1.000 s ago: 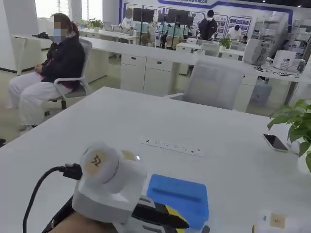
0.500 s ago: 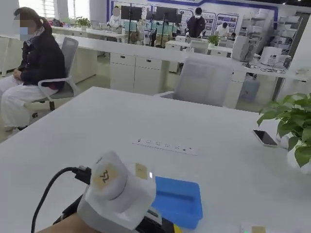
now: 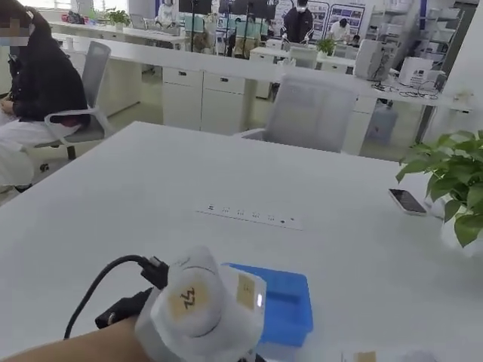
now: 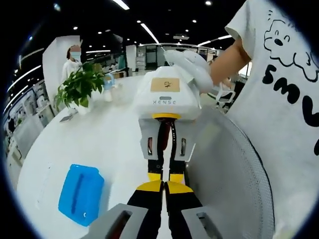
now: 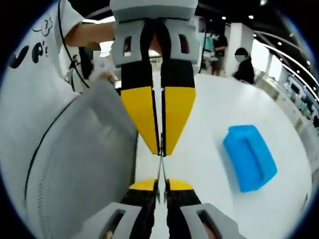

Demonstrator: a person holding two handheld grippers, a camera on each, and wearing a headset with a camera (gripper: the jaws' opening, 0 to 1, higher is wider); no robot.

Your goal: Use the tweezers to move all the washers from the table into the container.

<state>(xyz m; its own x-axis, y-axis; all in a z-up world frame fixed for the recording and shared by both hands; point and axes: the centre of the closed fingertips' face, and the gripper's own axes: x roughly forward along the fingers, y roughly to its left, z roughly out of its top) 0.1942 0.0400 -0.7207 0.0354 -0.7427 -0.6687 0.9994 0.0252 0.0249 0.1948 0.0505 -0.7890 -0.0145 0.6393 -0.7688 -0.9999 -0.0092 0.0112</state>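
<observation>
While reading the right gripper view, note the right gripper [image 5: 160, 185] pressed together on the tweezers [image 5: 160, 169], a thin metal sliver rising straight out between its tips. Find the left gripper [image 5: 161, 152] head-on above, also pressed together, tips touching the sliver's far end; cannot tell whether pinching it too. Take the tweezers' long axis as one line with both grippers, nose to nose over the white tabletop [image 5: 209, 114]. Locate the blue container [image 5: 249, 157] on that tabletop, off to one side of this line, near the meeting point and apart from both; judge neither gripper clearly nearer. Expect a swing sideways off the shared axis, after settling on one gripper to carry the tweezers.
</observation>
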